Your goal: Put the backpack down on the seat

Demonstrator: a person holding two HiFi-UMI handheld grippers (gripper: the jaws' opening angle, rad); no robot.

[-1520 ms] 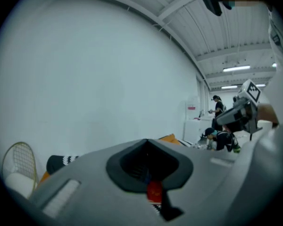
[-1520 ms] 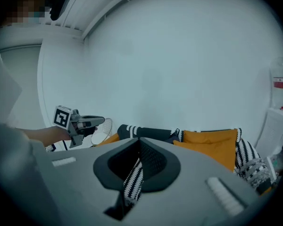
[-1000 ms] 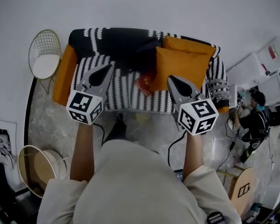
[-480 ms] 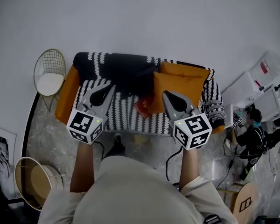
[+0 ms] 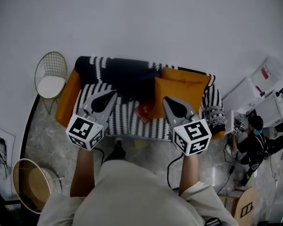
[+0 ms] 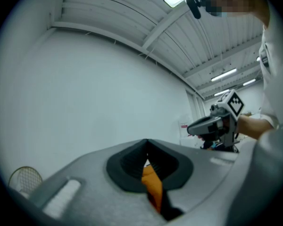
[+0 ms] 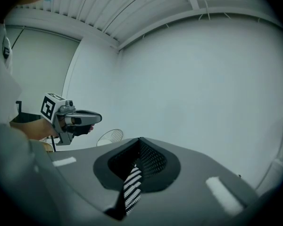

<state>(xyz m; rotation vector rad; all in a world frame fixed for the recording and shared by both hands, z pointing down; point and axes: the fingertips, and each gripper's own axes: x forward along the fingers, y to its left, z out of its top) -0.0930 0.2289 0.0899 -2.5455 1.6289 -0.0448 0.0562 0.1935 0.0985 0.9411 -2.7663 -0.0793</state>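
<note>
A black backpack (image 5: 130,77) lies on the sofa seat (image 5: 127,119) against the backrest, hard to separate from the dark part of the black-and-white blanket. My left gripper (image 5: 108,94) hovers shut over the seat's left half, holding nothing. My right gripper (image 5: 167,100) hovers shut in front of the orange cushions (image 5: 179,91), also holding nothing. In the left gripper view the jaws (image 6: 147,142) meet, with orange showing behind them and the right gripper (image 6: 216,124) off to the side. In the right gripper view the shut jaws (image 7: 139,140) point over the striped blanket.
A small red item (image 5: 145,111) lies on the seat by the cushions. A gold wire chair (image 5: 51,76) stands left of the sofa and a round basket (image 5: 35,185) on the floor at lower left. A person (image 5: 252,138) crouches at right near white shelves (image 5: 259,86).
The sofa has drawn slightly farther away and sits lower in the head view. Both grippers have drifted a little closer together and stayed shut.
</note>
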